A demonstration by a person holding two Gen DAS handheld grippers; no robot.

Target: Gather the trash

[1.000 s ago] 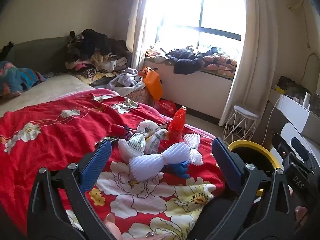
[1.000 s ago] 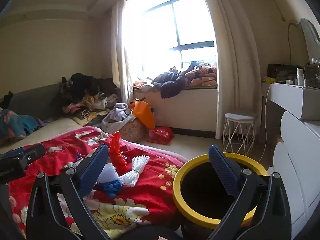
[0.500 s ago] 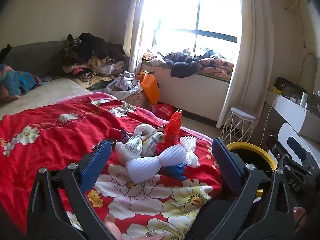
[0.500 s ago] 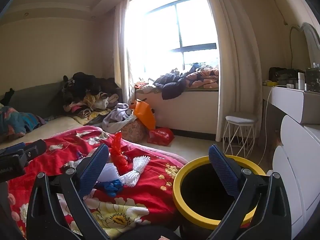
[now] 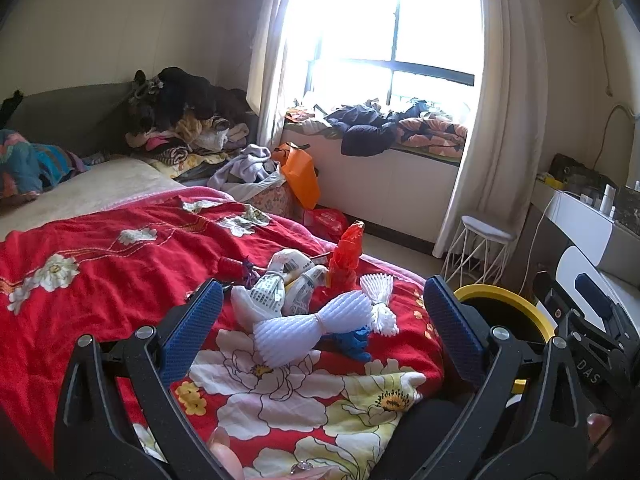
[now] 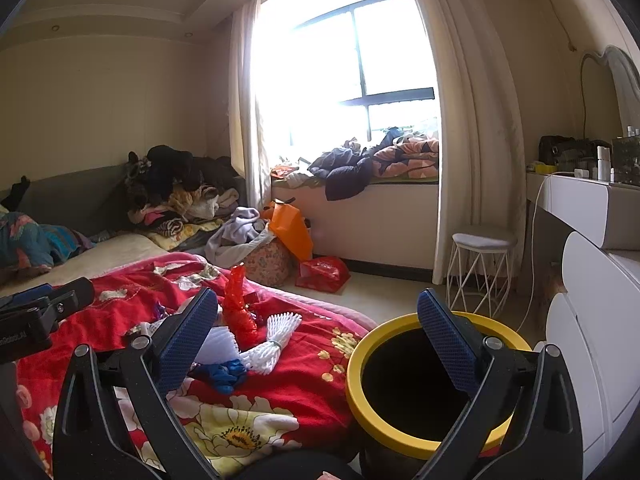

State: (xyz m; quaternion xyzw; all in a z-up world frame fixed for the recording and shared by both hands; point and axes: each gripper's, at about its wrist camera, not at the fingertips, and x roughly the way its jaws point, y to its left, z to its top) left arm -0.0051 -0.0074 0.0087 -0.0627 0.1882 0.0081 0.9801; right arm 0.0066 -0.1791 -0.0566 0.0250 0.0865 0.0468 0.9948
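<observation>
A small heap of trash lay on the red floral bedspread (image 5: 120,280), near its right edge. Nearest was a white foam fruit net (image 5: 308,330) pinched at the middle into a bow shape, lying on its side. Just right of it lay a second, smaller white foam net (image 5: 380,300), also tied at the waist. A crumpled blue plastic scrap (image 5: 352,342) showed partly under the larger net's right end. Behind them a crinkled red-orange plastic wrapper (image 5: 347,258) stood upright — tallest of the heap. To its left sat printed white paper wrappers (image 5: 280,284), bunched together. Right of the bed stood a round black bin with a yellow rim (image 6: 400,432) — open at the top, dark inside.
</observation>
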